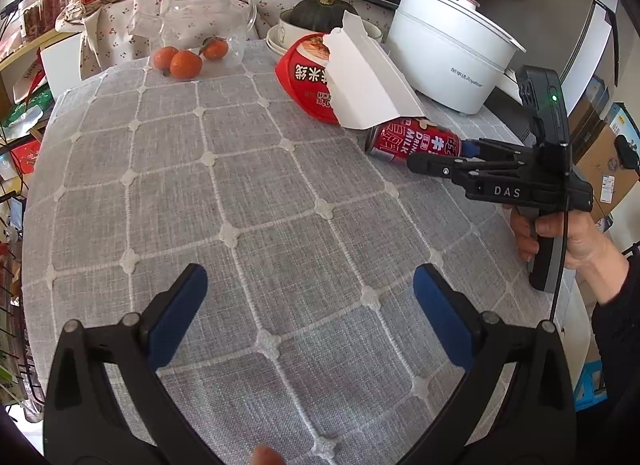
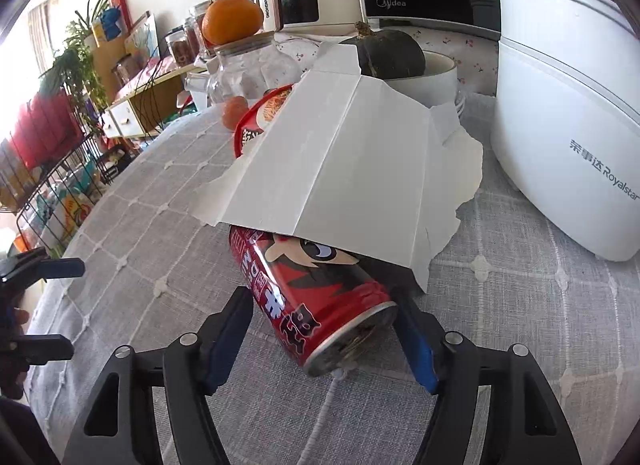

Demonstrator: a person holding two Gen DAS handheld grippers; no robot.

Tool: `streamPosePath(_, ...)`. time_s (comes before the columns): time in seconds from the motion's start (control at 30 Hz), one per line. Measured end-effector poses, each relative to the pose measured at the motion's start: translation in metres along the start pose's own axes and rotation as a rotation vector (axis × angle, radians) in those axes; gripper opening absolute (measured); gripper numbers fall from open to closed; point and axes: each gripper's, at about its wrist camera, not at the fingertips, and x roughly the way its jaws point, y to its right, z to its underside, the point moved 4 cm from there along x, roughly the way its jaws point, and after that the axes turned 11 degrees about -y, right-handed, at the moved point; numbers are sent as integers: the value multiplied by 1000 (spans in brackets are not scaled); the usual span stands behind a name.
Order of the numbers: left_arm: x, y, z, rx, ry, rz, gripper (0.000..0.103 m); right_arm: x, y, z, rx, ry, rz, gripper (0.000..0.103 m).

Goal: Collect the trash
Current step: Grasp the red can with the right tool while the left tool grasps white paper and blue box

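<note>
Right gripper [image 2: 324,335] spread wide, pads straddling red milk can [image 2: 316,297], not yet clamped. Can on its side on tablecloth [image 2: 160,265], far end under torn white carton [image 2: 340,169]. Advise: centre, close squarely, draw out low. Left gripper [image 1: 310,313] spread, holding nothing.

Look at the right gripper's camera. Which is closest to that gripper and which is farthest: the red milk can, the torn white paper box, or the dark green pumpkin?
1. Red milk can: nearest, lying on its side between the right gripper fingers.
2. Torn white paper box: just behind, draped over the can's far end.
3. Dark green pumpkin: farthest, sitting in a white bowl at the back of the table.
</note>
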Motion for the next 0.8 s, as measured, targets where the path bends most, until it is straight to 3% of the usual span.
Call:
streamPosePath(0.17,7,3,-16,-43,-9,43,101,-19,-2,20,-2,-13,5,63)
streamPosePath(0.3,15,7,-38,-79,9,71,84,-43,5,44,-15,-32,61,63)
streamPosePath(0.4,26,10,-55,-136,29,155,73,-62,15,64,-1,-36,86,63)
streamPosePath(0.57,42,9,-84,-260,99,309,67,-84,30,88,3,-49,130,63)
streamPosePath(0.63,50,4,-91,-333,108,378,58,-89,37,96,14,-50,132,63)
streamPosePath(0.73,57,0,-95,-403,106,429,30,-94,45,105,29,-52,129,62)
streamPosePath(0.8,55,3,-94,-408,116,446,5,-95,47,109,36,-55,132,62)
